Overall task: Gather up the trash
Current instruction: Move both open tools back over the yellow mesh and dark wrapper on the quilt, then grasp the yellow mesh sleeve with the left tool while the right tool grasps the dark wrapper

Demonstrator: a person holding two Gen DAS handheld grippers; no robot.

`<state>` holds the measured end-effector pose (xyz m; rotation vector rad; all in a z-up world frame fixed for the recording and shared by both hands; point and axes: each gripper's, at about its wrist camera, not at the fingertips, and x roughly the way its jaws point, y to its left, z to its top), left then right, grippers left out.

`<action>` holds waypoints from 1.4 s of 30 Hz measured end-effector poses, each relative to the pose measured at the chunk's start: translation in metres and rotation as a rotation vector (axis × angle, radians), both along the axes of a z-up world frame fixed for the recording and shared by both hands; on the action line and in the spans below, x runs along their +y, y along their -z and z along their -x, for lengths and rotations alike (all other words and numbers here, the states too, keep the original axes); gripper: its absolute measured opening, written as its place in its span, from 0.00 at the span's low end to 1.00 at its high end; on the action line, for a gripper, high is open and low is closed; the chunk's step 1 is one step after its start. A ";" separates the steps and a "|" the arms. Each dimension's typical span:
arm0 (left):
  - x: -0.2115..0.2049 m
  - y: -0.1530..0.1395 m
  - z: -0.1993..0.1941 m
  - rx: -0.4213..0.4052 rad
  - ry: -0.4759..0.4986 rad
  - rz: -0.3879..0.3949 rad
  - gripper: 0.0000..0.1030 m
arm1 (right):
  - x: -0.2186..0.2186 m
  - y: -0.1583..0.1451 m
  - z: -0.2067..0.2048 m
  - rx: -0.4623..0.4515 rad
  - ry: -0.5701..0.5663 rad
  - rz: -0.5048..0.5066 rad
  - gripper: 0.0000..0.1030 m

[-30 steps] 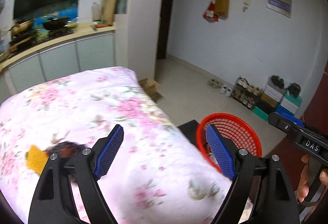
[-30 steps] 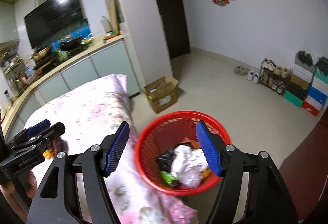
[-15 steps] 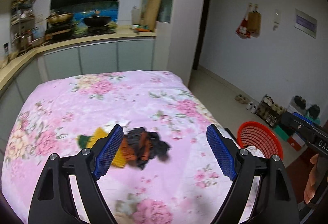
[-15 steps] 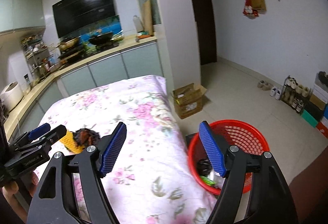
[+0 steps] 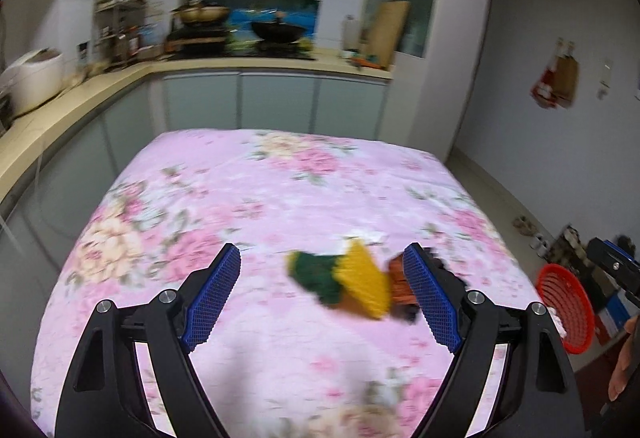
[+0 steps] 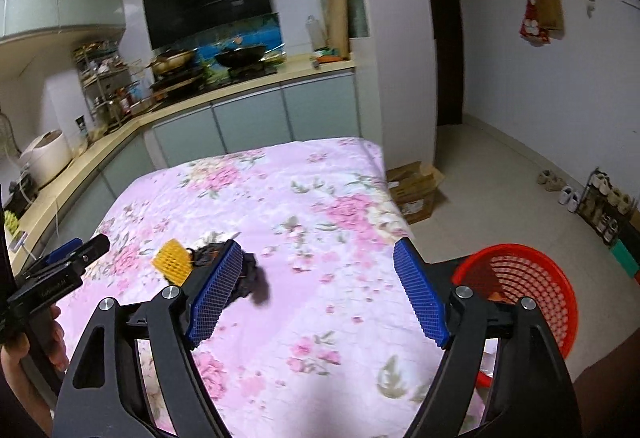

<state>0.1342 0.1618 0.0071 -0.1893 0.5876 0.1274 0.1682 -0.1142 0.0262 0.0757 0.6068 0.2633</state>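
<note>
- Left gripper (image 5: 320, 294) is held wide open and empty over the trash (image 5: 352, 284) on the cloth (image 5: 280, 189).
- Right gripper (image 6: 318, 290) has just been opening; nothing is gripped.
- A basket (image 6: 532, 278) is seen beside the table.

A floral cloth (image 6: 304, 197) covers the table; a cardboard box (image 6: 416, 189) sits beside it.

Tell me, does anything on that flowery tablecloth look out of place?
Yes: a small heap of litter lies on the pink floral cloth: a yellow waffle-textured piece, something dark green, and a crumpled black-and-orange wrapper. The red basket stands on the floor beside the table.
</note>
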 end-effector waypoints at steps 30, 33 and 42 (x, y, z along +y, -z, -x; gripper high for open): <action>0.051 0.038 -0.037 0.076 -0.081 0.046 0.78 | 0.128 0.092 -0.090 0.205 -0.207 0.115 0.80; 0.049 0.038 -0.039 0.072 -0.066 0.042 0.78 | 0.128 0.097 -0.094 0.234 -0.226 0.112 0.60; 0.019 0.035 -0.048 0.054 0.022 -0.001 0.78 | 0.121 0.099 -0.089 0.240 -0.249 0.109 0.35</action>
